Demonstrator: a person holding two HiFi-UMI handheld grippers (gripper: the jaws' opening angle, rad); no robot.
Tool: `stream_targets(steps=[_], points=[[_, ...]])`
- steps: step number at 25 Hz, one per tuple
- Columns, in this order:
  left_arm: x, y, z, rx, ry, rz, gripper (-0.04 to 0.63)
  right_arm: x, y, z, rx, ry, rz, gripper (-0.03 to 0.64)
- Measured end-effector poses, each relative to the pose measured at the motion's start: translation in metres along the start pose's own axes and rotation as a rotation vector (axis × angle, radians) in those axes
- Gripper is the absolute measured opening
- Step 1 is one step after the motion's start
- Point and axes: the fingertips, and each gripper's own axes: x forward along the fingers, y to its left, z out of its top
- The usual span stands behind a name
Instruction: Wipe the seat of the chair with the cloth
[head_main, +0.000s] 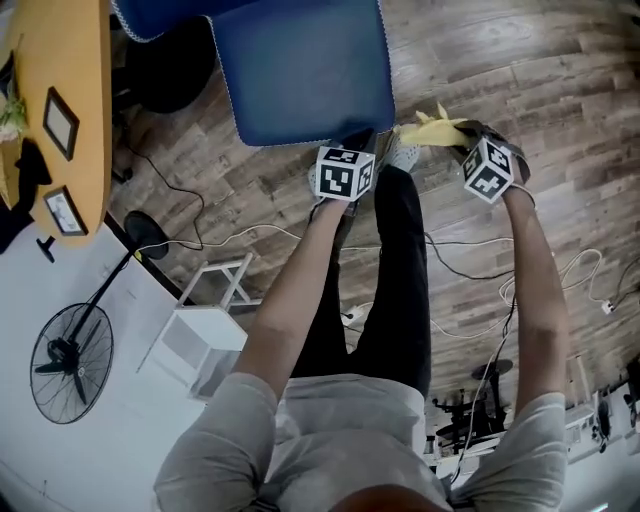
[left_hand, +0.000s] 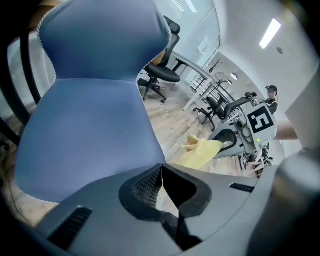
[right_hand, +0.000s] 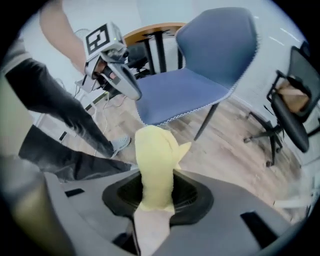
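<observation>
One yellow cloth (right_hand: 155, 160) (bunched, upright)

The chair seat (left_hand: 85, 135) lies just ahead of the left gripper's (left_hand: 161, 172) jaws and spreads to their left, with its backrest (left_hand: 100, 40) rising beyond it. The cloth (right_hand: 155, 165) sits between the right gripper's (right_hand: 155, 200) jaws and sticks out ahead of them, above the floor (right_hand: 235, 145). From those jaws the seat is farther ahead and the left gripper is ahead to the left, at the seat's near edge. A person's leg (right_hand: 55, 100) stands left of them, an office chair (right_hand: 292, 115) far right, and a bench (right_hand: 150, 29) behind the seat.
</observation>
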Motion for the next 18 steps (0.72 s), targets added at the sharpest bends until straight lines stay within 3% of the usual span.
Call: stream_targets(steps=[4,10,15,18], points=[[-0.068,0.006,0.022,0.031,-0.087,-0.001,0.028,-0.050,0.015,0.015,0.333,-0.117,-0.094,0.141],[-0.223,0.021,0.053,0.053,-0.237,0.056,0.028,-0.140,0.056,0.087,0.738,-0.355,-0.168,0.143],[-0.358,0.052,0.061,-0.022,-0.404,0.097,0.028,-0.205,0.091,0.169,1.031,-0.618,-0.201,0.147],[-0.413,0.066,0.061,-0.074,-0.475,0.110,0.028,-0.229,0.111,0.208,1.134,-0.715,-0.215,0.147]])
